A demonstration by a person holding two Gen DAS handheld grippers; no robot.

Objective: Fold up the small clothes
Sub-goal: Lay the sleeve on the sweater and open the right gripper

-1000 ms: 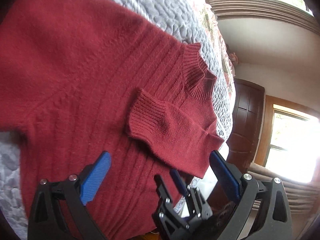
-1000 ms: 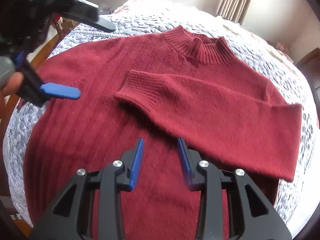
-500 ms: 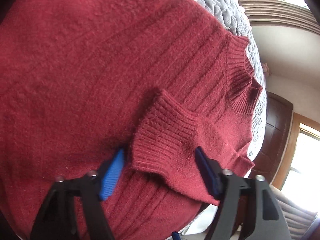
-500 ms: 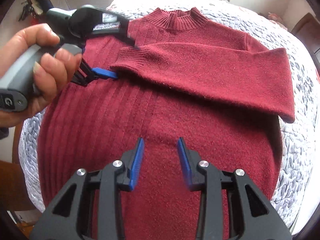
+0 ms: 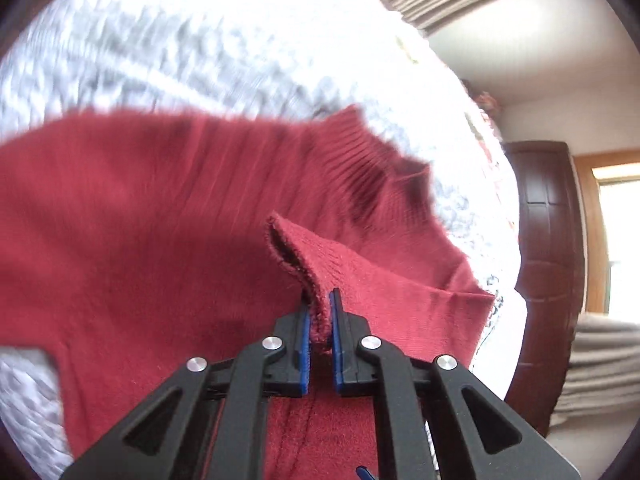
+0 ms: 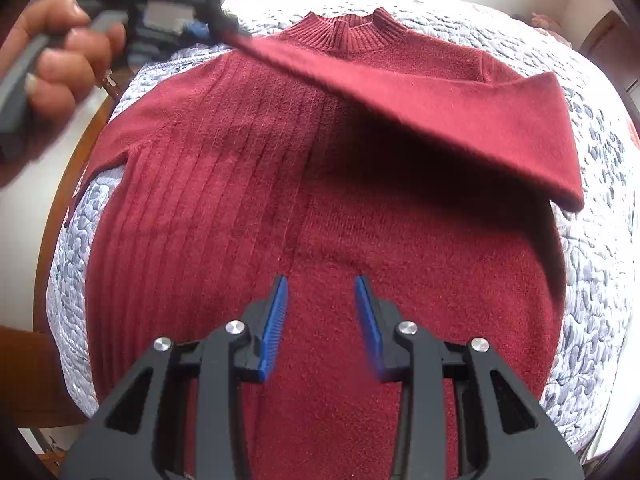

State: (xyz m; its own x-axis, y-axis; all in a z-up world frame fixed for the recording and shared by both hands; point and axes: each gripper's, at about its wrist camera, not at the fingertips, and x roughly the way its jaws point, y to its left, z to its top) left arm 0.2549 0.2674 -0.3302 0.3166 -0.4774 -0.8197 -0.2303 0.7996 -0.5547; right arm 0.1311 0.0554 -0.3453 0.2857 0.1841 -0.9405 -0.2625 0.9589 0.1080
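A dark red ribbed sweater (image 6: 248, 208) lies front up on a grey quilted bedspread (image 6: 592, 280), collar (image 6: 348, 28) at the far side. One sleeve (image 6: 460, 108) is folded across the chest. My left gripper (image 5: 319, 312) is shut on that sleeve's ribbed cuff (image 5: 304, 252) and holds it lifted off the sweater body. In the right wrist view the same left gripper (image 6: 224, 28) shows at the upper left, held by a hand (image 6: 60, 48), with the sleeve stretched taut from it. My right gripper (image 6: 322, 292) hovers open over the sweater's lower middle, nothing between its fingers.
The quilted bedspread (image 5: 200, 52) surrounds the sweater on all sides. A wooden bed frame (image 6: 60, 184) runs along the left. A dark wooden door (image 5: 548, 220) and a bright window (image 5: 620, 236) stand beyond the bed at the right.
My left gripper closed on the sleeve cuff and lifted it, pulling the sleeve up and toward the left. My right gripper stayed open over the lower sweater.
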